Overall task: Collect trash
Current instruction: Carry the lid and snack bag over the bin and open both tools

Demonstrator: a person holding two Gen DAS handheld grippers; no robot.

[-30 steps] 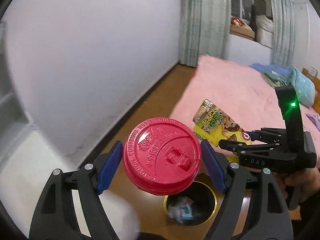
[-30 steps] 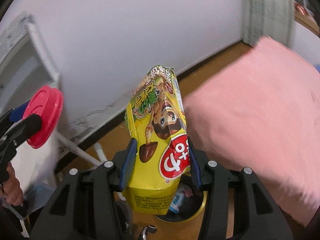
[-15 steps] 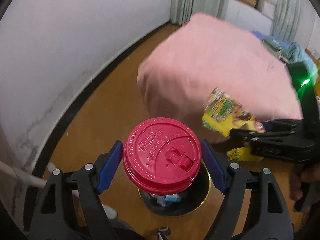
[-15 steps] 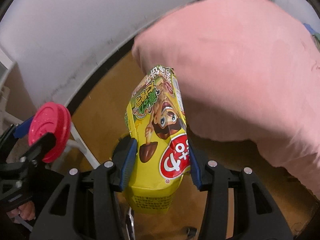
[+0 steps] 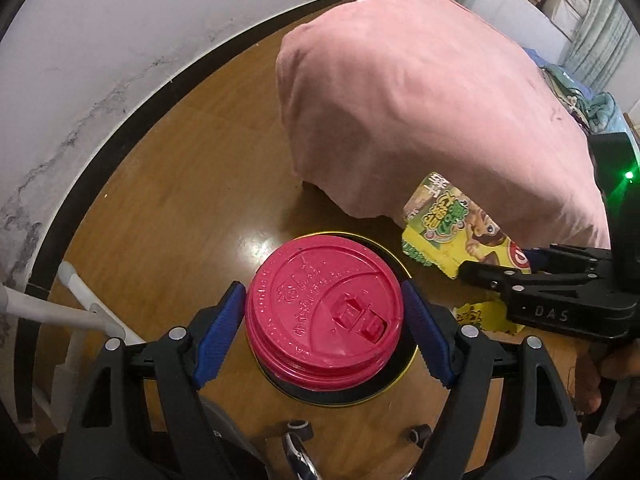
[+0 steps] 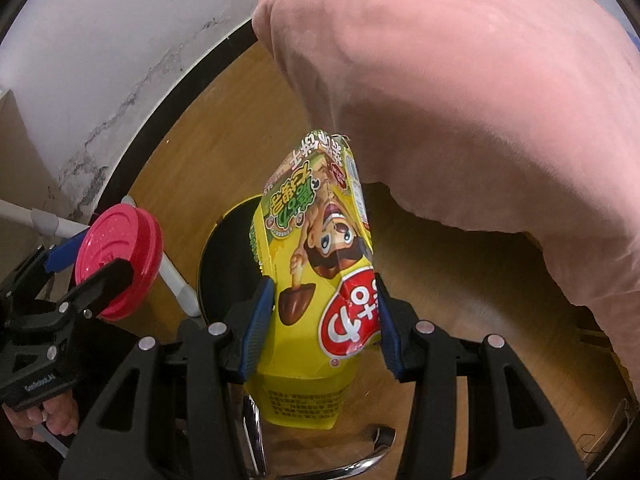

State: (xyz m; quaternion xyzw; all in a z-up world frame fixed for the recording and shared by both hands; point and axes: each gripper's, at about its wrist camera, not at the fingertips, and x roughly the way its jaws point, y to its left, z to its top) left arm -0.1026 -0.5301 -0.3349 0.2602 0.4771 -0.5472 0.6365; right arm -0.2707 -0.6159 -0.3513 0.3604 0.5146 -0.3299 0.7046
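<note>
The left claw (image 5: 324, 318) clamps a red plastic cup lid (image 5: 323, 305) directly above a round black gold-rimmed trash bin (image 5: 394, 258) on the wooden floor (image 5: 192, 184). Just to its right, the right claw (image 6: 324, 314) grips a yellow snack box (image 6: 316, 264) over the same bin, beside a pink-covered bed (image 5: 420, 100).

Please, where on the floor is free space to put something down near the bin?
Bare wood floor lies between the dark baseboard and the pink bedcover. It is crowded around the bin, where both tongs hold the red lid and yellow snack box.
</note>
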